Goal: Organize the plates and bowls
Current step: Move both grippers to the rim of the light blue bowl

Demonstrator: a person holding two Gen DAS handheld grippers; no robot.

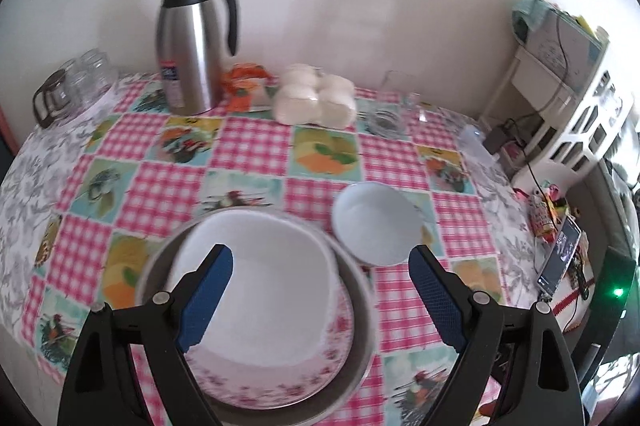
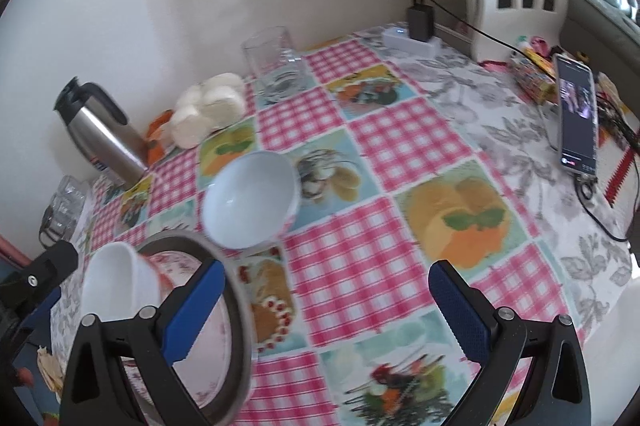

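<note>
Checkered tablecloth (image 1: 248, 142): left claw (image 1: 320, 258) wide over stacked bowl (image 1: 256, 290); right claw (image 2: 326, 276) wide, small bowl (image 2: 248, 200) seemingly just ahead-left.

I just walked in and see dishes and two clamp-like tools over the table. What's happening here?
A person is tidying plates and bowls with two hand-held grippers. Both the left gripper and the right gripper are open and holding nothing. A stack stands on the table: a grey metal plate, a floral plate on it, and a white bowl on top. Beside the stack, a second white bowl sits alone on the checked tablecloth, not yet stacked.
</note>
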